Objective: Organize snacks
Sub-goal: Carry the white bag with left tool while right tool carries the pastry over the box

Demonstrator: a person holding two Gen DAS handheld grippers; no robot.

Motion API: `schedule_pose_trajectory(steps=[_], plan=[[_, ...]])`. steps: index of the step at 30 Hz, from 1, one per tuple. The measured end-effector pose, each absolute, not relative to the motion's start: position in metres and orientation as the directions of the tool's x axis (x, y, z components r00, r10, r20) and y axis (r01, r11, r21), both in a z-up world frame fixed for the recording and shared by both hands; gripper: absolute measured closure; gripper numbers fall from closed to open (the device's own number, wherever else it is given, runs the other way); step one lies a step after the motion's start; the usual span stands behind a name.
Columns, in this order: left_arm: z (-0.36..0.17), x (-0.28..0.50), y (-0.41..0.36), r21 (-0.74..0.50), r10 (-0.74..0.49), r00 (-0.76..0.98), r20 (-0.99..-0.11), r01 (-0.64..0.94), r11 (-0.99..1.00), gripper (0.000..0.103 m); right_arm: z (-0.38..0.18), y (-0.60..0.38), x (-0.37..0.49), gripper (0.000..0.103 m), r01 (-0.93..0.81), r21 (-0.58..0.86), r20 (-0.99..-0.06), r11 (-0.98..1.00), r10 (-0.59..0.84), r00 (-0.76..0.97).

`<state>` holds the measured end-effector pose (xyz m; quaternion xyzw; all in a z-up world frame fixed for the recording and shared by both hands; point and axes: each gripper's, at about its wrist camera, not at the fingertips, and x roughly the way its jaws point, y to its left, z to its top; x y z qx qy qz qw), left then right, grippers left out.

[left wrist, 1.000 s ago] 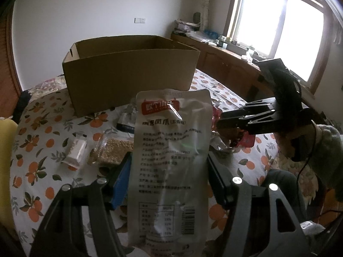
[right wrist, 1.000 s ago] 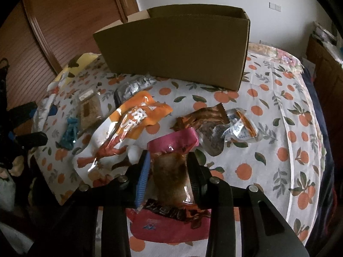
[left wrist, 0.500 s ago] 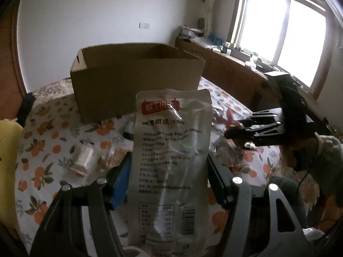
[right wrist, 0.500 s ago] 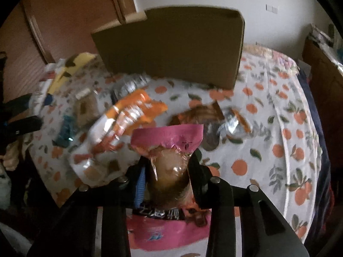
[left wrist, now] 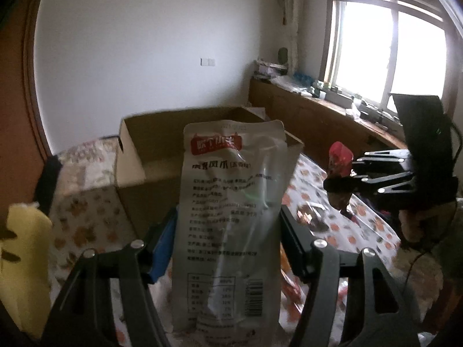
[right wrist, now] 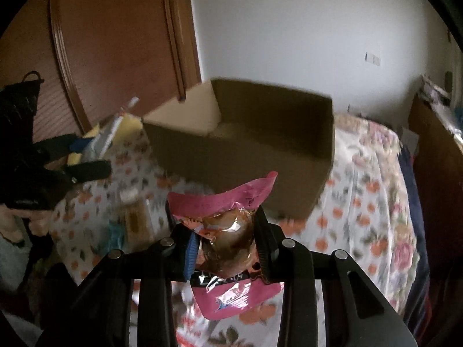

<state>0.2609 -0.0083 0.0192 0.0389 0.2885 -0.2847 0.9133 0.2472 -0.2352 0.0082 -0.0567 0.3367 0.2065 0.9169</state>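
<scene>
The left gripper clamps a tall white snack bag upright above the orange-patterned tablecloth, while the right gripper, its jaws having just closed further, pinches a pink snack packet, both in front of the open cardboard box.

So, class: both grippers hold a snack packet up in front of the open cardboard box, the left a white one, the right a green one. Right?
Not quite. The right gripper holds a pink packet, not green, as the right wrist view shows. The rest stands: left gripper, white packet, cardboard box.
</scene>
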Motion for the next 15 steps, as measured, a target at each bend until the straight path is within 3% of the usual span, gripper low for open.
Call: schedule_pose_trajectory(steps=[15], plan=[[0.05,0.368,-0.02,-0.063,-0.482,0.722,-0.497,0.524,0.85,0.038,0.047,-0.223,0.37,0.07,-0.405,0.113,-0.542,0.907,0.398,0.74]])
